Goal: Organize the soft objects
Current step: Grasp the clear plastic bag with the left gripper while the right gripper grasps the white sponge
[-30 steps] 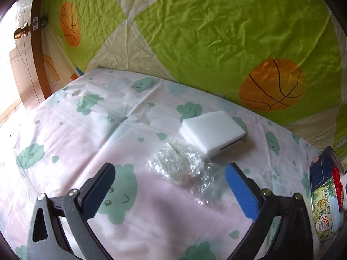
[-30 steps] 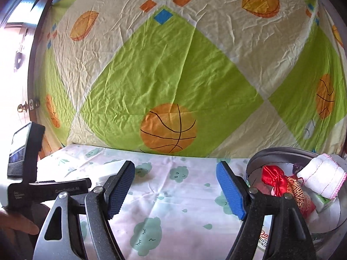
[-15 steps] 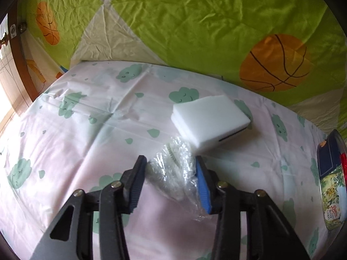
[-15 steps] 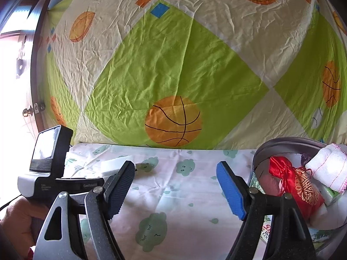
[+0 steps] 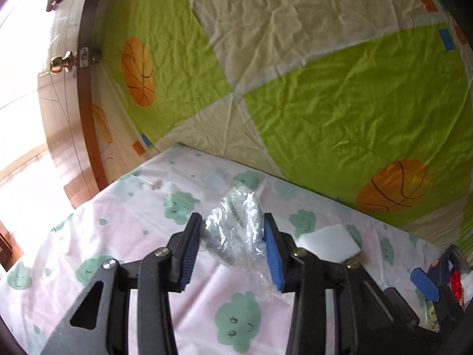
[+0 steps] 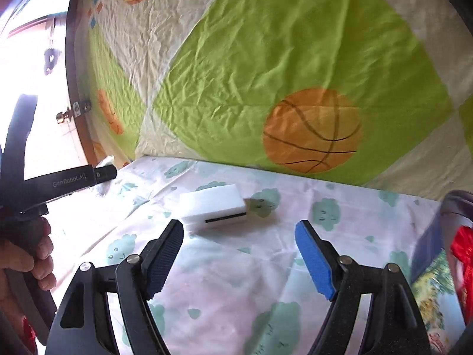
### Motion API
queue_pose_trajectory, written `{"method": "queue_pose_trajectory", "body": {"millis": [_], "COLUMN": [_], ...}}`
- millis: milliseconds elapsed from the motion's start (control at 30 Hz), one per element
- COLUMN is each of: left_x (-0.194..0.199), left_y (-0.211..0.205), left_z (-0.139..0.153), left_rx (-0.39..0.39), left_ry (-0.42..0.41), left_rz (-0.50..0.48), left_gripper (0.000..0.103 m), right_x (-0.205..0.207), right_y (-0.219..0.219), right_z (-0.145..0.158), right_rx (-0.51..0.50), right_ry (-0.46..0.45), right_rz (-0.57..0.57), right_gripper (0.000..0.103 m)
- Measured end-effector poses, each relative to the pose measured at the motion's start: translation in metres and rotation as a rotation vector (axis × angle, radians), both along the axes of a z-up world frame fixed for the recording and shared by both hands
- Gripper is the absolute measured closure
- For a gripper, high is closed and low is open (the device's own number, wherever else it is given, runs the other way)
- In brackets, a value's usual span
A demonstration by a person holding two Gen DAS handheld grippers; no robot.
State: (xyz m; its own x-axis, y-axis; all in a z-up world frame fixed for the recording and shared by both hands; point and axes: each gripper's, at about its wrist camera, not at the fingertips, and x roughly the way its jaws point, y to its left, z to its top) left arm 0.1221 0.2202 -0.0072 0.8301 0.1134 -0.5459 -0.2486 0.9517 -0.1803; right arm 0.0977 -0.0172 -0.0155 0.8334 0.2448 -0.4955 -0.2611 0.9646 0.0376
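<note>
The crumpled clear plastic bag (image 5: 236,224) sits pinched between the blue pads of the left claw (image 5: 233,236), held over the cloud-print sheet (image 5: 124,236) on the surface. At about four o'clock from the bag lies the white sponge block (image 5: 328,244), flat on the sheet. The right claw (image 6: 239,254) stands wide with nothing between its pads, the sponge block (image 6: 214,205) just beyond at twelve o'clock. A tin (image 6: 437,266) of soft items sits at three o'clock.

Crumpled clear plastic bag (image 5: 236,227), white sponge (image 6: 214,204) flat
</note>
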Motion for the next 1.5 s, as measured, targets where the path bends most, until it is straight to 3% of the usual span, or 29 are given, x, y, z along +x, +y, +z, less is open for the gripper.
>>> {"method": "queue_pose_trajectory", "body": {"millis": [167,333,467,600,733,1033,1367,1500], "left_x": [0.003,0.002,0.004,0.006,0.007,0.009,0.01,0.011], "left_y": [0.023,0.026,0.028,0.027,0.025,0.019,0.016,0.017], "left_z": [-0.008,-0.011,-0.013,-0.016,-0.016,-0.019,-0.018,-0.019], "left_rx": [-0.051,-0.069,-0.08,-0.087,-0.087,-0.084,-0.084,-0.086], "left_ry": [0.026,0.041,0.056,0.078,0.081,0.094,0.094,0.101], "left_rz": [0.055,0.067,0.07,0.068,0.063,0.052,0.046,0.048], "left_gripper": [0.063,0.063,0.062,0.062,0.061,0.061,0.061,0.061], "right_x": [0.055,0.098,0.126,0.143,0.157,0.145,0.147,0.151], "right_y": [0.054,0.083,0.097,0.103,0.079,0.025,-0.009,-0.03], "right_z": [-0.008,-0.021,-0.038,-0.052,-0.057,-0.042,-0.045,-0.046], "right_rx": [-0.107,-0.179,-0.24,-0.329,-0.177,0.105,0.28,0.478], "right_ry": [0.137,0.226,0.296,0.298,0.381,0.344,0.352,0.393], "right_rz": [0.123,0.142,0.151,0.094,0.069,0.015,-0.026,-0.036], "right_gripper": [0.023,0.022,0.005,0.004,0.004,0.004,0.013,0.013]}}
